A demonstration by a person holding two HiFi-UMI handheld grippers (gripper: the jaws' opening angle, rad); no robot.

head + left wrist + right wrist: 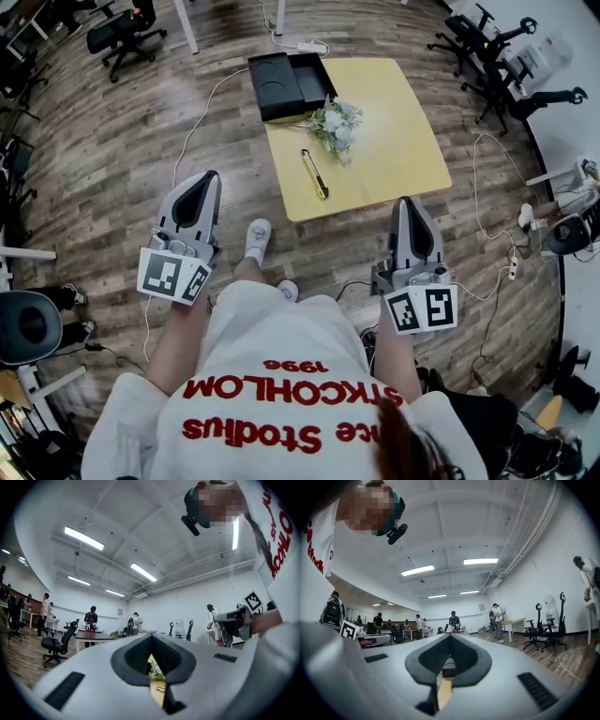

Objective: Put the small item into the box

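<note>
A low yellow table (pixel 394 150) stands in front of me in the head view. At its far left corner sits an open black box (pixel 289 84). Beside the box lies a bunch of white flowers (pixel 337 122). The small item, a slim yellow and black tool (pixel 315 173), lies near the table's front edge. My left gripper (pixel 208 178) and right gripper (pixel 409 204) hang over the wooden floor, short of the table, both shut with nothing in them. In the left gripper view the slit under the jaws shows the flowers (pixel 156 671) and the table (pixel 153 693).
Office chairs (pixel 122 33) stand at the back left and more chairs (pixel 487 47) at the back right. White cables (pixel 202 117) and a power strip (pixel 309 46) lie on the floor around the table. The person's shoes (pixel 258 239) are just before the table's front edge.
</note>
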